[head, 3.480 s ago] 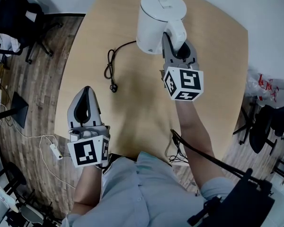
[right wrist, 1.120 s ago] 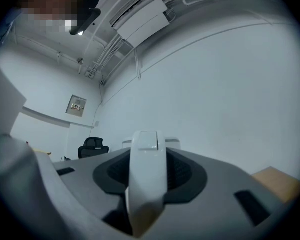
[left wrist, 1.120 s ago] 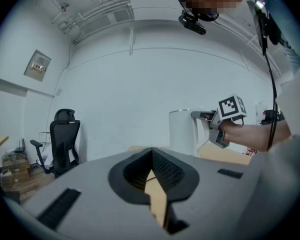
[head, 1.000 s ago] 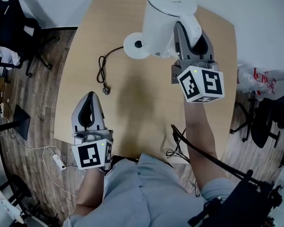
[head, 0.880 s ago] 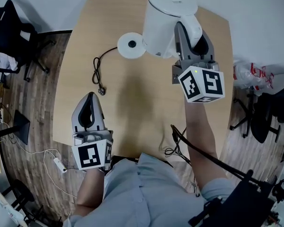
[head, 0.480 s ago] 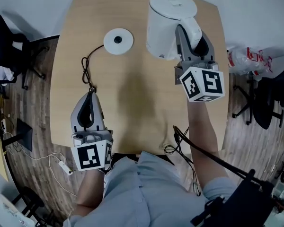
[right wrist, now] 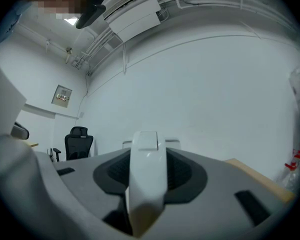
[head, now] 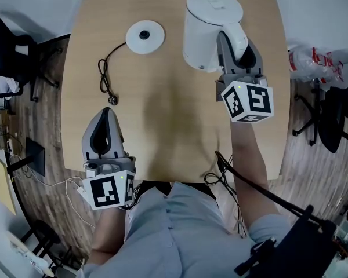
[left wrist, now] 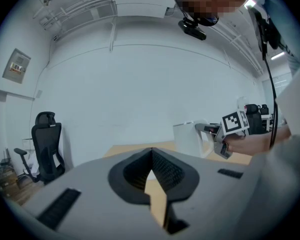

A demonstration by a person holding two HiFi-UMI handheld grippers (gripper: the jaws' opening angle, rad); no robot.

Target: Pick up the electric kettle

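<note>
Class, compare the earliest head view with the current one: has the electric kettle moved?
Yes. The electric kettle, gripped by the right gripper, has left its round base and is now to that base's right.

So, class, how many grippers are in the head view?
2: the left gripper over the table's near edge, holding nothing; the right gripper holding the kettle by its handle.

Far right of the table (head: 168, 126), the kettle (head: 209, 28), base disc (head: 145, 37) to its left, cord (head: 104, 74) trailing nearer
</note>
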